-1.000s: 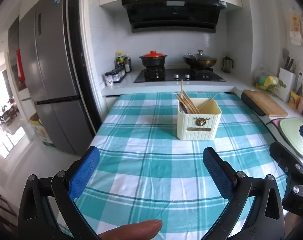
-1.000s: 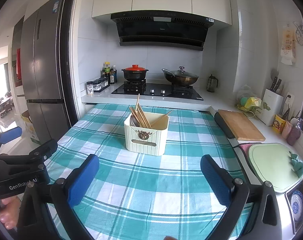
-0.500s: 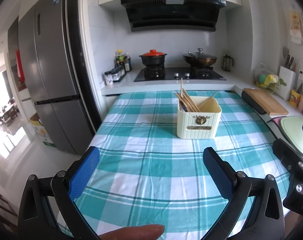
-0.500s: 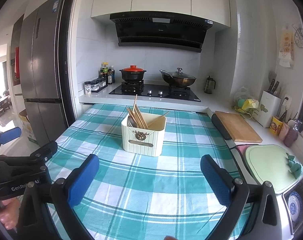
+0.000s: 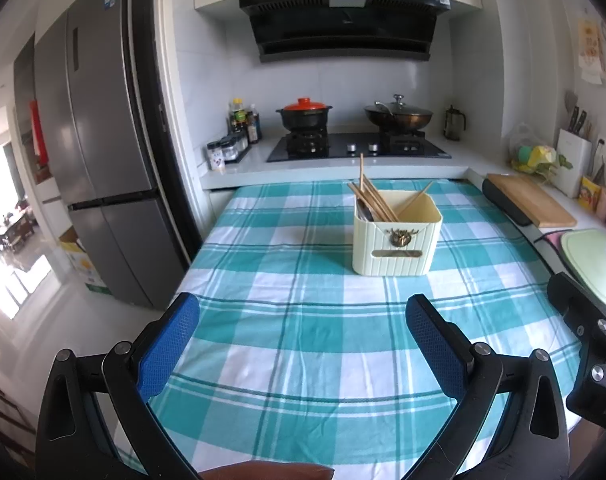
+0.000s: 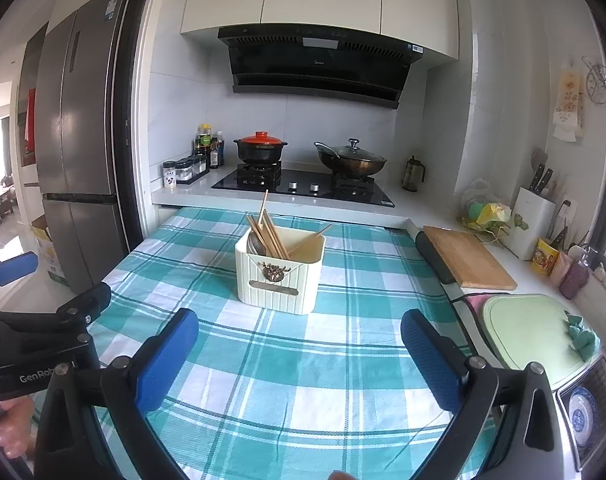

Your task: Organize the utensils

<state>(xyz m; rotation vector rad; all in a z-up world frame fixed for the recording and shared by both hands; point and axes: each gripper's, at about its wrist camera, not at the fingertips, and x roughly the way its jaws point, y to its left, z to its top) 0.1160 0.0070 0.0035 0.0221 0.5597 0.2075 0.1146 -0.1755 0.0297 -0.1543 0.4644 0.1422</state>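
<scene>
Cream plastic holder: the utensil holder [image 5: 397, 240] stands upright on the tabletop [image 5: 303, 320], at about 1 o'clock from the left hand-held gripper [image 5: 303, 332] and 12 o'clock from the right hand-held gripper [image 6: 299, 344].
Utensils: wooden chopsticks [image 5: 373, 200] lean in the holder's left part with one stick slanting right; a metal spoon [image 6: 255, 244] shows behind them. No loose utensil lies on the checked cloth.
Left hand-held gripper: released, blue pads wide apart, nothing between them, well short of the holder.
Right hand-held gripper: also released and empty, hovering over the cloth near the table's front edge.
Change: over the last second both views have drawn back slightly, so the holder sits a little farther off and higher in frame than before; the chopsticks have kept their lean.
Meaning: with everything already in the holder and both grippers backing off empty, the tidying looks finished or nearly so.
Writing: "GenRob" is readable on the body of the left hand-held gripper, seen at 8 o'clock in the right wrist view; later letters are cut off.
Other labels: the sticker on the fridge [image 6: 79, 140] and the hood's [image 6: 319, 64] front badge are too small to read.
Holder front: a small metal emblem above a label plate, no legible text.
</scene>
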